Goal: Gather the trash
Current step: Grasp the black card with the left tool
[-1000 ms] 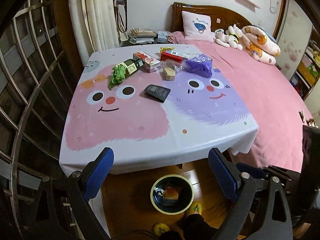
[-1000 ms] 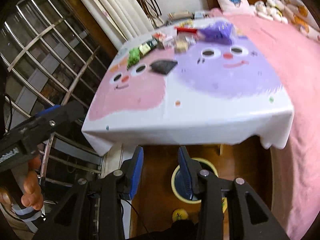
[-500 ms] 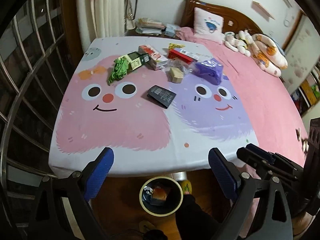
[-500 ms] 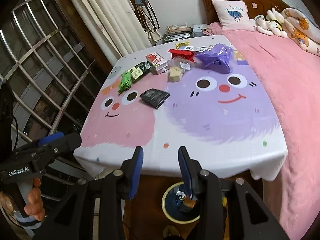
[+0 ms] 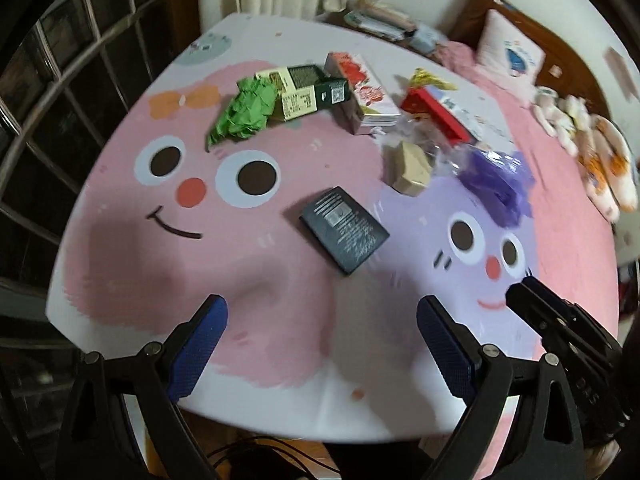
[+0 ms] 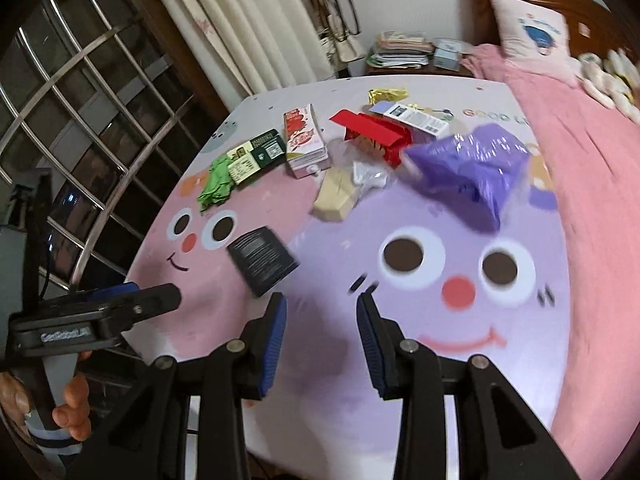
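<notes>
Nothing is being held by either gripper. The left gripper (image 5: pixel 322 354) is being kept wide apart and empty; the right gripper (image 6: pixel 322 346) is being held about half open, with only bare cloth showing between its blue fingers (image 6: pixel 274 340).

The trash is lying on the counter (image 5: pixel 132 280) ahead of both pairs of fingers. The dark flat box (image 5: pixel 344 229) is nearest, just beyond the left fingers and ahead-left of the right ones. Further out, the tan block (image 5: pixel 408 168), the purple plastic bag (image 6: pixel 474 168), the crumpled green paper (image 5: pixel 244 114), the green carton (image 5: pixel 304 90) and the red box (image 6: pixel 370 132) are lying clustered, several of them touching.

Risks are judged as follows: the flat box may be pushed along the smooth cloth instead of being gripped, since it is lying flat and low; the cloth itself may be pinched and dragged, so that the pile is shifted; the limp bag may slip or snag neighbouring pieces. The two grippers are being held close together, so a clash is possible.

Both are being pointed steeply down over the near edge, and the left one is being gripped by a hand (image 6: pixel 70 412) at its handle.
</notes>
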